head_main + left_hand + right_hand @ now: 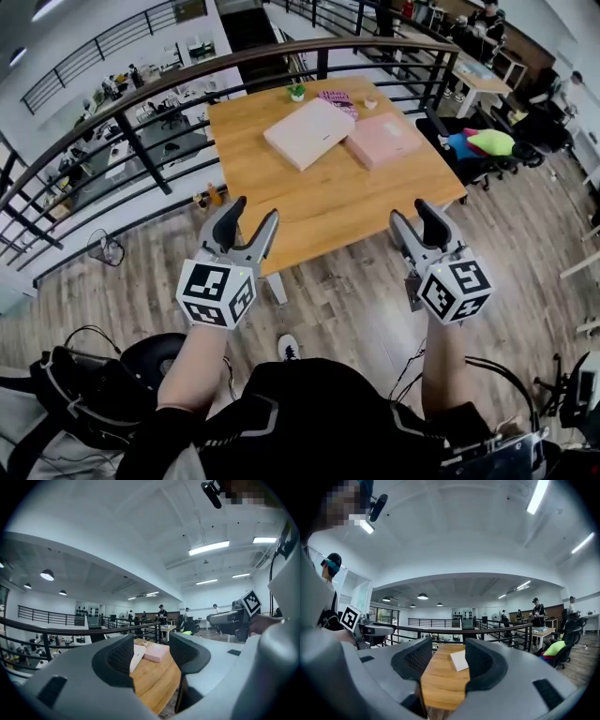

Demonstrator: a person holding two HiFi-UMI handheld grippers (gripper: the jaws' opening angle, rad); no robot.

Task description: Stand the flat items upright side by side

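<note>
Two flat items lie side by side on the wooden table point(319, 211): a cream one point(309, 132) and a pink one point(384, 139). My left gripper point(254, 210) hovers over the table's near left edge, open and empty. My right gripper point(412, 212) hovers over the near right edge, also open and empty. In the left gripper view the cream item point(137, 656) and the pink item point(156, 652) show far off between the jaws of the gripper point(152, 656). The right gripper view shows the cream item point(459, 660) on the table point(438, 686), beyond the gripper point(443, 660).
At the table's far edge stand a small potted plant point(297, 92), a small pink object point(336, 97) and a little cup point(370, 103). A dark railing point(150, 103) curves behind the table. An office chair with a green and yellow plush point(487, 142) stands at the right.
</note>
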